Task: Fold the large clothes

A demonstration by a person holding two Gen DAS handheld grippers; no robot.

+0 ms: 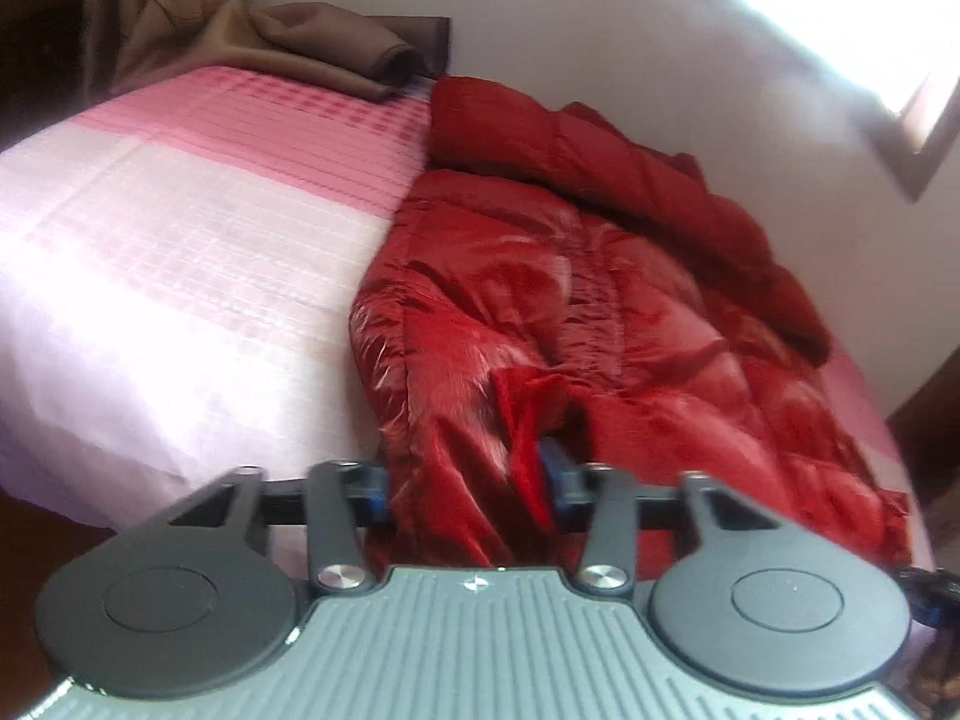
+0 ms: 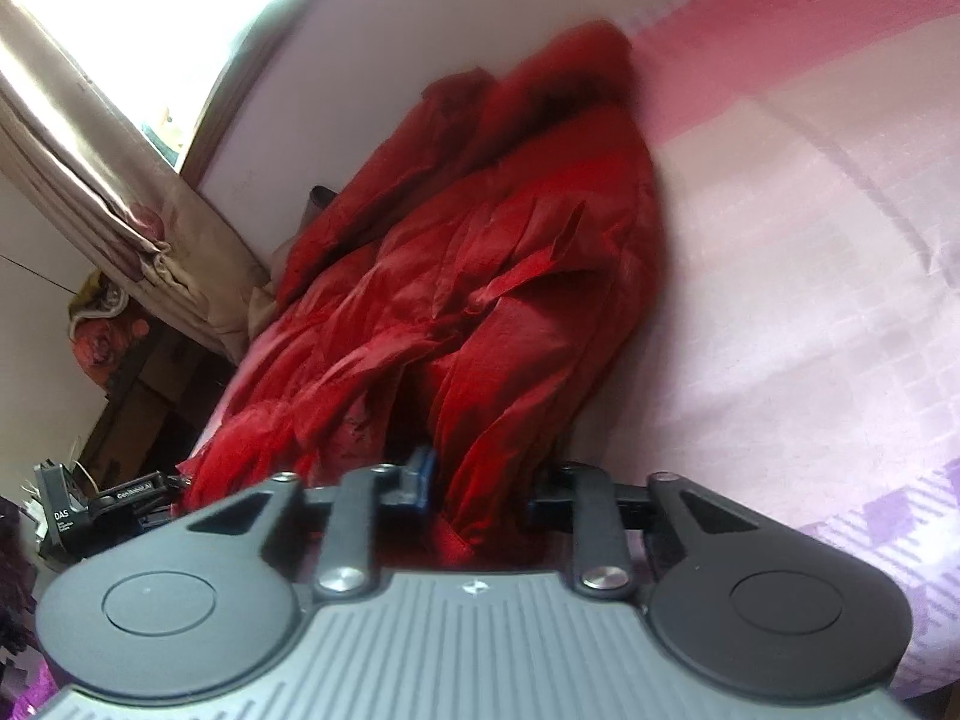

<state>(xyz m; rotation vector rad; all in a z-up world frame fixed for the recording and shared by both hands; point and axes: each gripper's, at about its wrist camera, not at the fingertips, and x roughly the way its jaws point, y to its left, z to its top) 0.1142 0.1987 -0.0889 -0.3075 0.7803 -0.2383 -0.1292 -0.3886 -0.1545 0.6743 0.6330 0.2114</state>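
Bed with pink-and-white checked sheet fills most of both views, pale wall behind it. Shiny red quilted puffer jacket lies along the wall side of the bed, bunched and creased, not flat yet. A brown folded cloth sits at the far end near the jacket's top, and a beige curtain hangs by the window in the right wrist view.

Left gripper – fingers clenched on a gathered ridge of the jacket's near edge, fabric pinched between the blue pads. Right gripper – same, clamped on a thick bundle of the near edge, blue pad pressed against the cloth.

Judgement: early in the task, both corners grabbed, jacket yet to be spread or turned over.

To do this step well:
- keep both grips tight, this nylon looks slippery and the padding bulky
- lift the 2 grips together at equal height so the hem stays level
- pull apart until the edge is taut, then lay it over in 1 motion
- stay clear of the brown cloth

Risk: the bunch slips out of 1 pinch and the fold goes skewed.
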